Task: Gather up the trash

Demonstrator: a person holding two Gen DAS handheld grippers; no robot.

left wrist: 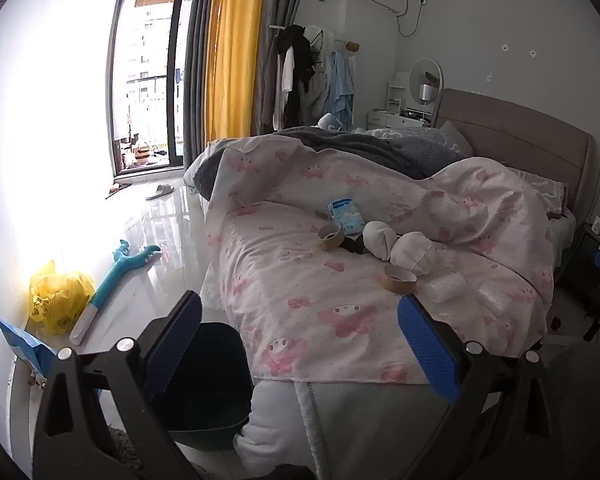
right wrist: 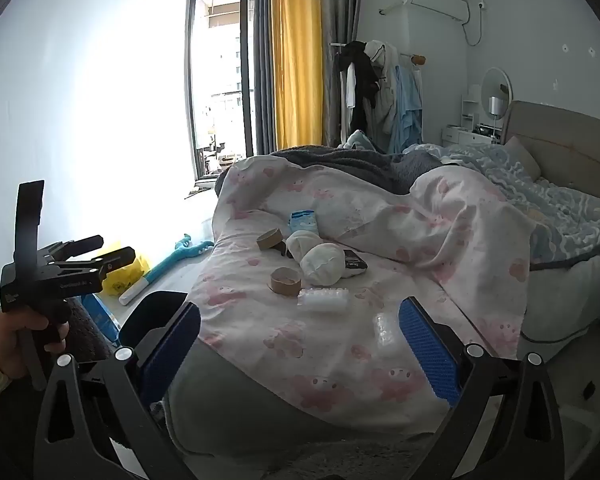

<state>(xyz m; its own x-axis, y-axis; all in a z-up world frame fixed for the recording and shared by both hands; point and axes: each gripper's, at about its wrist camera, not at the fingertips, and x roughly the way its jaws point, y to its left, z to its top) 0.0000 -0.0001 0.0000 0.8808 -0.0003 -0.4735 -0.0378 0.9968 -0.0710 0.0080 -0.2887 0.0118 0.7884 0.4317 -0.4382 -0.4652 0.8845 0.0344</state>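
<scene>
Trash lies on the pink-patterned bed cover: two brown tape rolls, two white crumpled wads, a blue-white packet, a dark wrapper and two clear plastic pieces. The left wrist view shows the nearer roll, the wads and the packet. A dark bin stands on the floor at the bed's foot. My left gripper is open and empty above bin and bed edge. My right gripper is open and empty before the trash.
A yellow bag, a blue toy and a blue packet lie on the floor left of the bed. A slipper lies near the balcony door. My left gripper also shows in the right wrist view.
</scene>
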